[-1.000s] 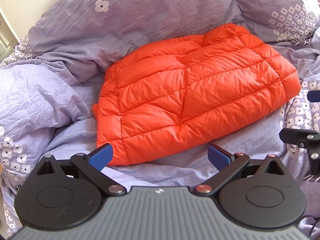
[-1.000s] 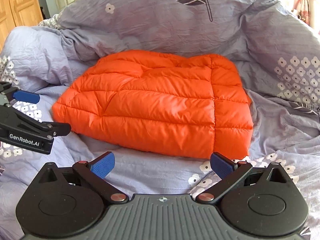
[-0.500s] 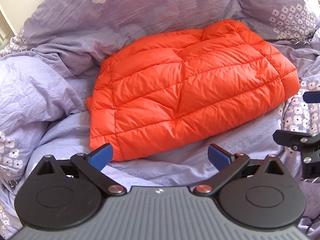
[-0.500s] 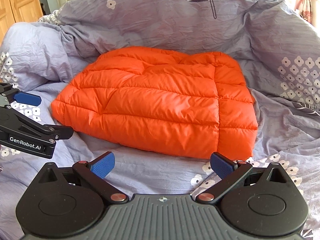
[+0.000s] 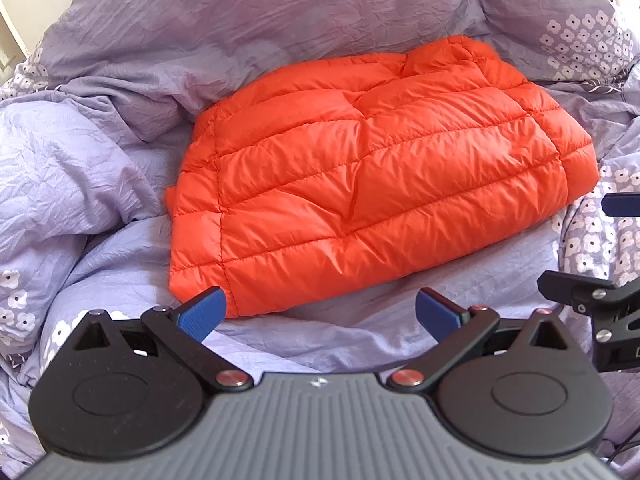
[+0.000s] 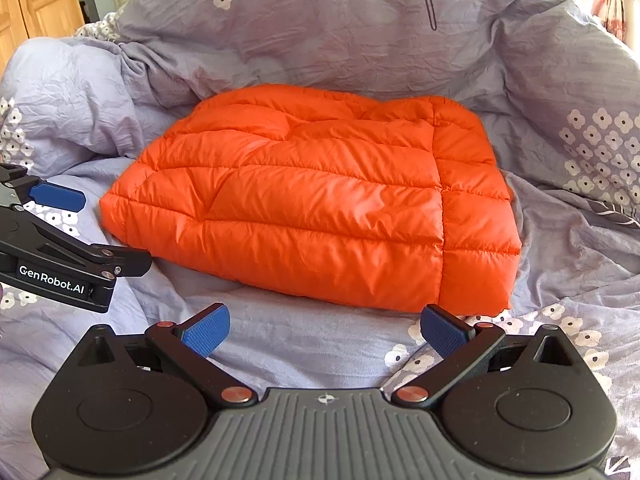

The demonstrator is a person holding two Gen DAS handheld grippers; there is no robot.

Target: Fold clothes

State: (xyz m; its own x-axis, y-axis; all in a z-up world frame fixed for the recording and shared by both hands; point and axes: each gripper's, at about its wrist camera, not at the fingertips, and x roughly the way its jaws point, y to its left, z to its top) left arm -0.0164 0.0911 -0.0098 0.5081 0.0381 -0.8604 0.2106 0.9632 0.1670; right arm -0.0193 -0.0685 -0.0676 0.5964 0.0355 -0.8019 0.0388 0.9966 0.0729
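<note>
An orange quilted puffer jacket (image 5: 372, 176) lies folded into a compact rectangle on the lilac floral duvet (image 5: 100, 168). My left gripper (image 5: 320, 314) is open just short of the jacket's near left corner, nothing between its blue pads. In the right wrist view the same jacket (image 6: 320, 200) lies ahead, and my right gripper (image 6: 326, 334) is open near its front right corner, holding nothing. The left gripper (image 6: 60, 232) shows at that view's left edge, and the right gripper (image 5: 600, 280) shows at the left wrist view's right edge.
The duvet (image 6: 560, 80) is bunched up high behind and on both sides of the jacket, forming a hollow. A wooden cupboard door (image 6: 36, 4) stands at the far left. A curtain (image 6: 614, 0) hangs at the far right.
Both grippers have drawn slightly nearer and lower toward the jacket's front edge. The jacket has not moved, and both grippers stay open.
</note>
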